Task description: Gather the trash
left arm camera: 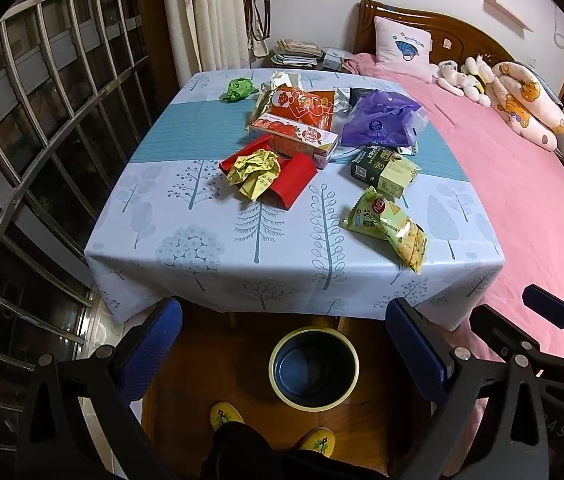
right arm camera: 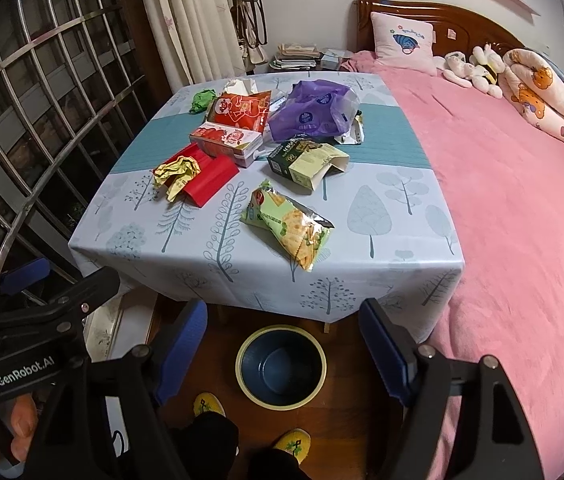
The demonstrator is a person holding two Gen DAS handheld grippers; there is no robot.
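Observation:
Trash lies on the table with the tree-print cloth (left arm camera: 202, 240): a green cracker wrapper (left arm camera: 386, 228) (right arm camera: 290, 228) nearest me, a dark green carton (left arm camera: 384, 170), a red folded card holding crumpled yellow paper (left arm camera: 254, 168), a red tomato box (left arm camera: 294, 136), a red snack bag (left arm camera: 302, 106), a purple plastic bag (left arm camera: 378, 118) and a green paper ball (left arm camera: 238, 88). A dark blue bin with a cream rim (left arm camera: 272, 364) (right arm camera: 239, 364) stands on the floor below the table's front edge. My left gripper (left arm camera: 284, 308) and right gripper (right arm camera: 284, 310) both hang open above the bin, holding nothing.
A bed with a pink blanket (right arm camera: 522, 220) adjoins the table's right side, with a pillow and soft toys at its head. A barred window (left arm camera: 42, 140) runs along the left. The person's feet in yellow slippers (left arm camera: 226, 416) stand just behind the bin.

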